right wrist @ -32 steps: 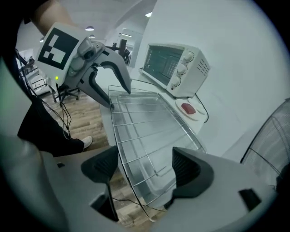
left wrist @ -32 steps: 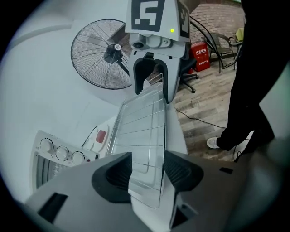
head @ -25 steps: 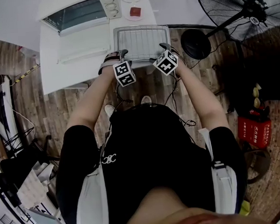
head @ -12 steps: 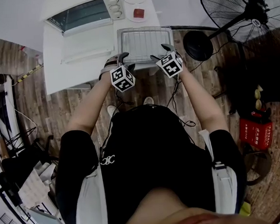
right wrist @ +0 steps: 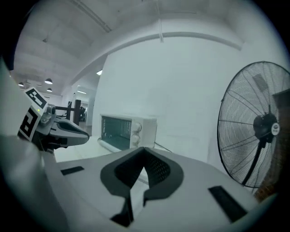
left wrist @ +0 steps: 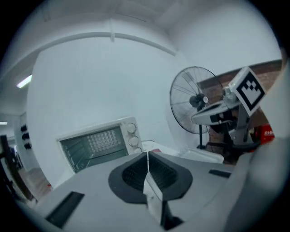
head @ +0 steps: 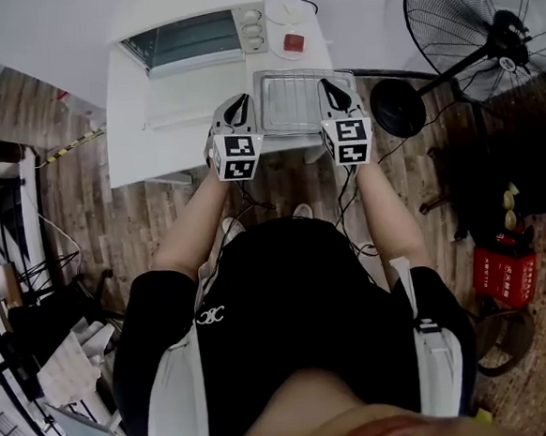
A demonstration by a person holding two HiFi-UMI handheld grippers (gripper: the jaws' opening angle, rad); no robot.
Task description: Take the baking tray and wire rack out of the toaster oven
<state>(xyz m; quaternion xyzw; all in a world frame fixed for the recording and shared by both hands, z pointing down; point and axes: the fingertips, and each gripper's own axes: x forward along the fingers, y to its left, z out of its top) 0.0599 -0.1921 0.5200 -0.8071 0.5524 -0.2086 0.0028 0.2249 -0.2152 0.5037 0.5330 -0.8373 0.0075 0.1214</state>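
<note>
The white toaster oven [head: 197, 35] stands at the back of the white table [head: 135, 138], its glass front facing me. To its right the metal baking tray [head: 290, 98] lies on the table, and the wire rack [head: 287, 94] rests in it. My left gripper [head: 239, 104] hangs above the tray's left edge and my right gripper [head: 331, 89] above its right edge. Both pairs of jaws have just been closing, and they now meet with nothing between them. In the gripper views the left gripper [left wrist: 147, 156] and the right gripper [right wrist: 144, 154] point nearly level toward the oven [left wrist: 99, 142] [right wrist: 127, 131].
A large standing fan [head: 484, 26] is at the right, its round base [head: 396, 109] beside the table. A small red item [head: 294, 41] sits behind the tray. A red box [head: 500, 274] lies on the floor at the right, and clutter fills the lower left.
Both grippers rose from the tray's near edge and rolled upright. Their jaws went from open to shut. The tray and rack stayed on the table.
</note>
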